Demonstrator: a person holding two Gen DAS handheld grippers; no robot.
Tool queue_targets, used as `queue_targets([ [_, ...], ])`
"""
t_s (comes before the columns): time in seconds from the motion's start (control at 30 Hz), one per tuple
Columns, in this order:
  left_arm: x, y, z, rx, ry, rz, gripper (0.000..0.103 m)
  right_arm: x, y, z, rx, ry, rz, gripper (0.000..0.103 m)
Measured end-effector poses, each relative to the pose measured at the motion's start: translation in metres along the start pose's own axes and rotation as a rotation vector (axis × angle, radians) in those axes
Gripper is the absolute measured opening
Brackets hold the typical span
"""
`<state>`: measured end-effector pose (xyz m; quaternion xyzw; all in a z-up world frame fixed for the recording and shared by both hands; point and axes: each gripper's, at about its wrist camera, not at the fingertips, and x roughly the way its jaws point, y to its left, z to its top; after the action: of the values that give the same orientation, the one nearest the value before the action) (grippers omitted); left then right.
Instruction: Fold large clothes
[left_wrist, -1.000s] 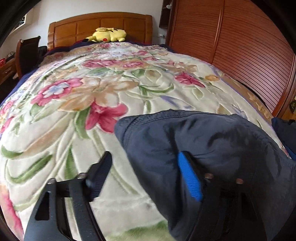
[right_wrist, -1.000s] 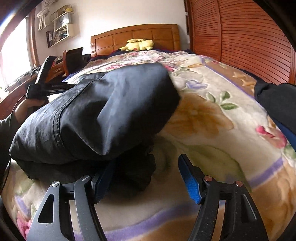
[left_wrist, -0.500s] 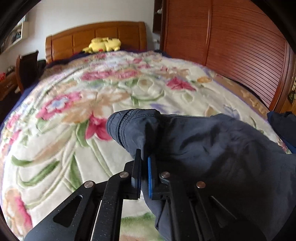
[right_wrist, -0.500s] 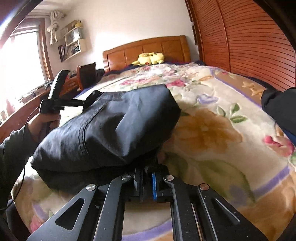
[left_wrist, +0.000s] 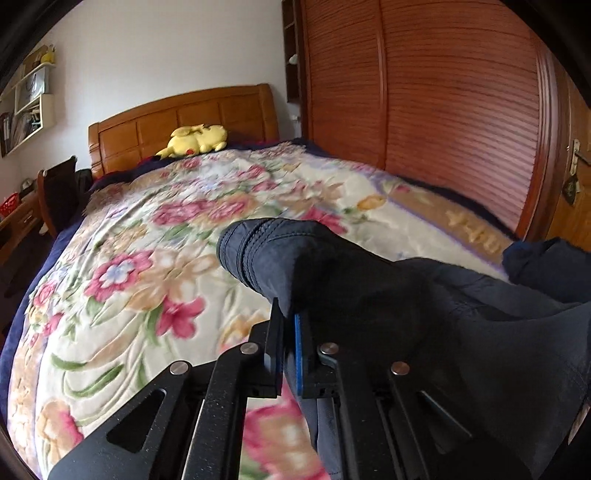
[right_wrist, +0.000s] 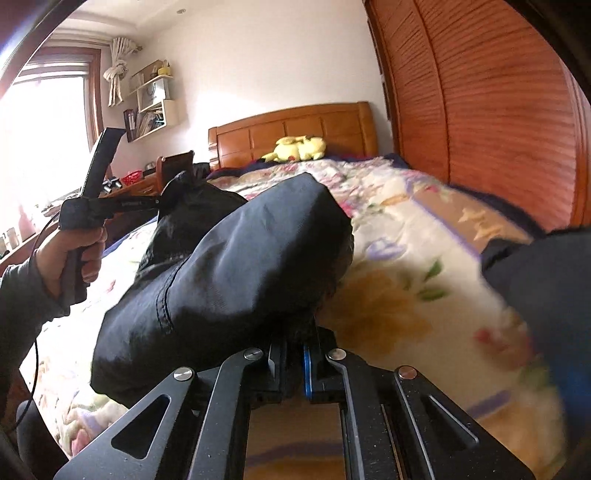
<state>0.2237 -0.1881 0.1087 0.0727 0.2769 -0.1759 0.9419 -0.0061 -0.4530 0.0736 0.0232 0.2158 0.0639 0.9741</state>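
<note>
Garment (left_wrist: 369, 288) pinched at two edges above the bed (left_wrist: 129, 295).
Left gripper (left_wrist: 290, 332) and right gripper (right_wrist: 294, 347) each have jaws closed tight on dark cloth; the bulk hangs between them, probably so the person can spread it for folding.

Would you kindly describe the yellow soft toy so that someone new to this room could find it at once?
Start at the big bed with the floral blanket and look to its far end, where the wooden headboard stands. The yellow plush toy lies there at the foot of the headboard. It is the only bright yellow thing on the bed, unlike the dark garment lying nearer the cameras.
</note>
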Motion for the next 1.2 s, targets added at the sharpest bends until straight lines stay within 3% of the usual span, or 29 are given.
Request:
queue_targets([
  [0.23,-0.011,-0.084,0.059,0.013,-0.081,-0.09,0.005,-0.075,-0.055,0.032,-0.053,-0.071,-0.112,0.005],
  [0.47,-0.015,-0.218,0.122,0.078,-0.169,-0.225,0.005,-0.162,-0.127,0.041,-0.067,-0.114,-0.34,0.005],
  [0.53,-0.013,-0.252,0.137,0.072,-0.17,-0.303,0.005,-0.188,-0.148,0.041,-0.062,-0.119,-0.414,0.005],
  [0.7,0.01,-0.328,0.142,0.095,-0.138,-0.417,0.005,-0.241,-0.197,0.025,-0.02,-0.111,-0.57,0.005],
  [0.8,0.032,-0.366,0.128,0.149,-0.1,-0.425,0.005,-0.25,-0.222,-0.002,0.037,-0.063,-0.609,0.005],
  [0.9,0.058,-0.381,0.11,0.185,-0.026,-0.399,0.005,-0.236,-0.24,-0.032,0.089,0.004,-0.608,0.006],
  [1.0,0.064,-0.378,0.093,0.25,0.001,-0.338,0.005,-0.231,-0.244,-0.045,0.135,-0.002,-0.606,0.006],
  [1.07,0.054,-0.375,0.084,0.277,-0.001,-0.363,0.011,-0.229,-0.237,-0.041,0.135,-0.007,-0.63,0.007],
  [1.13,0.041,-0.365,0.075,0.277,-0.013,-0.377,0.031,-0.233,-0.231,-0.039,0.144,-0.002,-0.66,0.013],
  [1.2,0.024,-0.349,0.066,0.277,-0.037,-0.396,0.043,-0.24,-0.214,-0.039,0.15,0.004,-0.692,0.025],
])
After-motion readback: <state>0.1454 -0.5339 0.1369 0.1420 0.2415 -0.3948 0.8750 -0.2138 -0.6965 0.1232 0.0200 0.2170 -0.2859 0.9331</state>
